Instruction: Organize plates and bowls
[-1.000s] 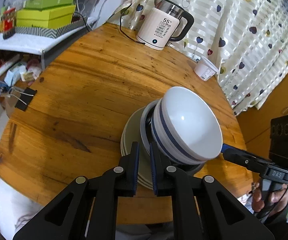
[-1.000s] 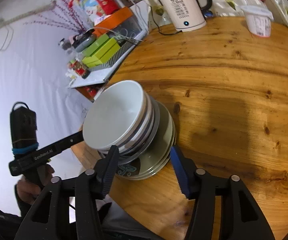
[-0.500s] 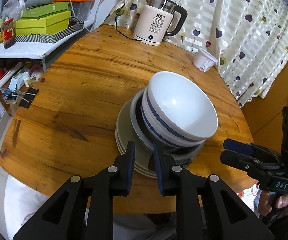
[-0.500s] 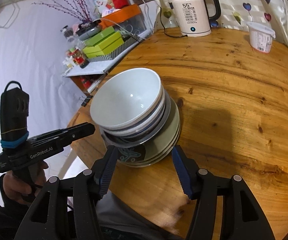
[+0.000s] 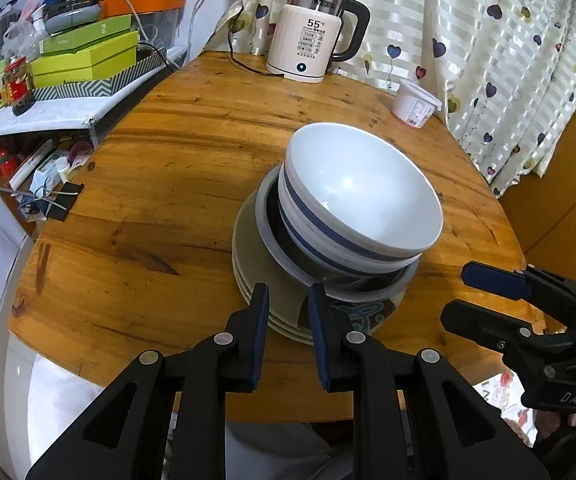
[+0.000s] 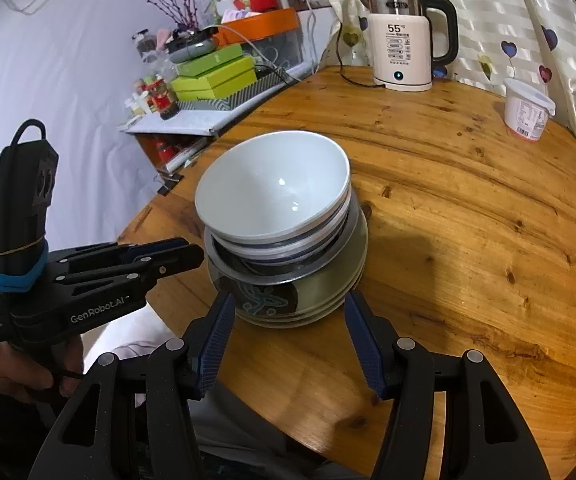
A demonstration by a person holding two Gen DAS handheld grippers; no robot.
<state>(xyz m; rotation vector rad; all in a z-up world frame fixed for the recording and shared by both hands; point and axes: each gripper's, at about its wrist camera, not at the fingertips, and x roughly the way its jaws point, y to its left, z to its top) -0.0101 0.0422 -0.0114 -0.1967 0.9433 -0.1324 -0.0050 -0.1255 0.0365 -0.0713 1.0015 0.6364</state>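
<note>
A stack of dishes sits near the front edge of the round wooden tabletop (image 5: 176,168). At the bottom lie several pale plates (image 5: 256,272), one showing a dark face with a blue pattern; on them rests a grey-rimmed dark bowl (image 6: 288,272), and nested in that are white bowls with blue bands, the top white bowl (image 5: 368,184) leaning a little to one side.

The left hand-held gripper (image 5: 286,312) hovers just in front of the plates with its blue pads narrowly apart (a slim gap, nothing between them), not touching the stack. The right hand-held gripper (image 6: 288,320) stands about half open, its pads on either side of the near edge of the plates but clear of them, gripping nothing. In the right wrist view a hand (image 6: 20,372) holds the left tool's handle.

At the far side of the tabletop stand a white electric kettle (image 5: 312,52) and, well apart from the stack, a small white tub (image 5: 414,106). A heart-patterned curtain (image 5: 488,40) hangs behind, and green boxes (image 5: 88,56) lie on a side shelf.
</note>
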